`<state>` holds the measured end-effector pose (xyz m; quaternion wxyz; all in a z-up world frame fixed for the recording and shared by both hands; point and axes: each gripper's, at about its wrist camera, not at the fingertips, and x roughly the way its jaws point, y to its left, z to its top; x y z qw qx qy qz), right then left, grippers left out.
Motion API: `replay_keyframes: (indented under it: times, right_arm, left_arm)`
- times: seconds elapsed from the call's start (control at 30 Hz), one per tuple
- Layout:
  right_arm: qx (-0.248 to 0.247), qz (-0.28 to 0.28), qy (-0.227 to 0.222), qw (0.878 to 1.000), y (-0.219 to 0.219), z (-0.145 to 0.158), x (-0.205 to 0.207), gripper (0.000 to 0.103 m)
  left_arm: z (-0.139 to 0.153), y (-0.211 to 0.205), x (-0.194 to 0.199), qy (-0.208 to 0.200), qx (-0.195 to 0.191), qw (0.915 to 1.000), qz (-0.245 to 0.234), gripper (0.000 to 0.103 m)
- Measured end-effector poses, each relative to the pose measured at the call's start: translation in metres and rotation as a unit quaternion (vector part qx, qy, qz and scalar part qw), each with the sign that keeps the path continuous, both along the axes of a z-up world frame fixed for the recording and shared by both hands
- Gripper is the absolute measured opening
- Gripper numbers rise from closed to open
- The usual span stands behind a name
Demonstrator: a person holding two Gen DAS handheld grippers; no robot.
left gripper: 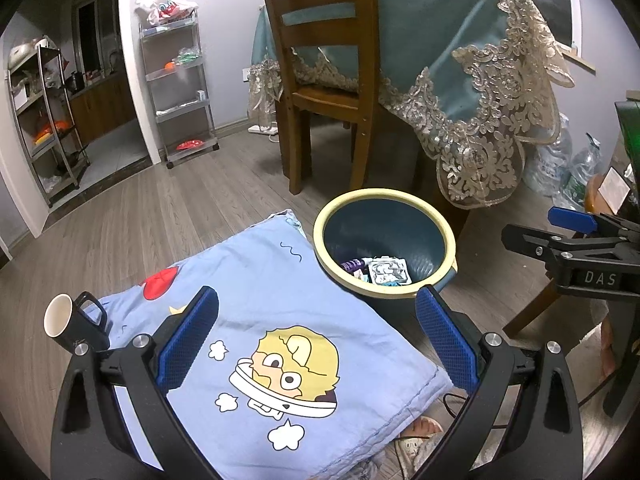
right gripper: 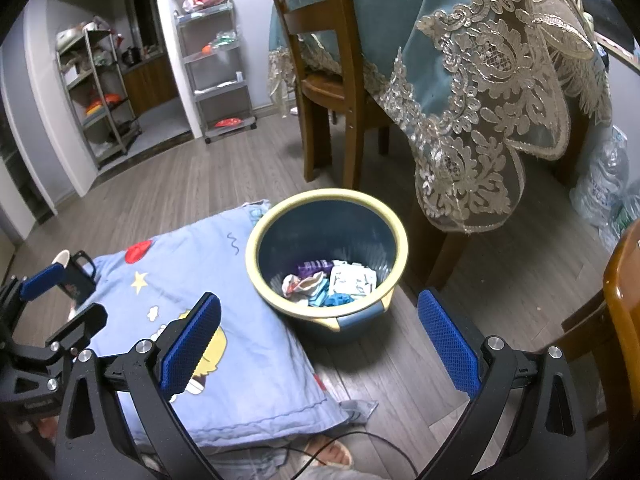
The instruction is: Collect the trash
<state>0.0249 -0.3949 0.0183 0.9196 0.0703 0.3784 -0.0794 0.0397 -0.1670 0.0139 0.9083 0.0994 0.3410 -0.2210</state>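
Ahead of both claws stands a round bin [right gripper: 394, 240], blue inside with a pale yellow rim, on the wood-look floor [right gripper: 180, 184]. It holds the collected trash [right gripper: 332, 282]: a purple wrapper, white printed packets, a crumpled pale wrapper and a scrap of bright blue, all lying at the bottom (individual labels are too small to read). From the left gripper [left gripper: 316, 340] the bin lies ahead and a little right; from the right gripper [right gripper: 320, 344] it lies ahead, just left of centre.

Both claws are spread wide, their blue pads well apart and nothing between them. The left one hangs over a light blue cartoon-print cloth [left gripper: 280, 320] that covers a low raised surface; the cloth's far corner touches the bin's rim. To the far left of the left claw, a black mug [left gripper: 74, 326] with a white interior lies tipped on the cloth's edge.

Beyond the bin stands a wooden chair [left gripper: 320, 80] pushed against a table draped in a teal cloth with lace trim [left gripper: 480, 80]. Further back on the left are a wheeled shelf trolley [left gripper: 180, 88] and a metal rack [left gripper: 44, 120] beside a doorway. Large plastic water bottles [left gripper: 568, 164] sit on the floor at far right
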Motion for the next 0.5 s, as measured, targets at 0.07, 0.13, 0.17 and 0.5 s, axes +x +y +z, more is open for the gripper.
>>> replay_keyframes:
  times: [0.07,0.13,0.17,0.5]
  right_arm:
    - [0.0,-0.001,0.002,1.0,0.0005,-0.0005,0.001,0.098]
    - [0.001,-0.001,0.001,1.0,-0.0004,-0.0005,0.0011,0.098]
    - [0.001,-0.001,0.001,1.0,0.0004,-0.001,0.0018,0.098]
    - [0.003,-0.004,0.002,1.0,-0.0007,-0.0024,0.0017,0.098]
  left_arm:
    - [-0.0002,-0.0002,-0.0004,-0.001,0.001,1.0,-0.001,0.097]
    - [-0.0007,-0.0006,-0.0004,0.0,0.001,1.0,-0.001,0.097]
    - [-0.0006,-0.0005,-0.0005,0.0,0.001,1.0,-0.001,0.097]
    - [-0.0013,-0.0012,-0.0008,0.004,0.0,1.0,-0.006,0.097]
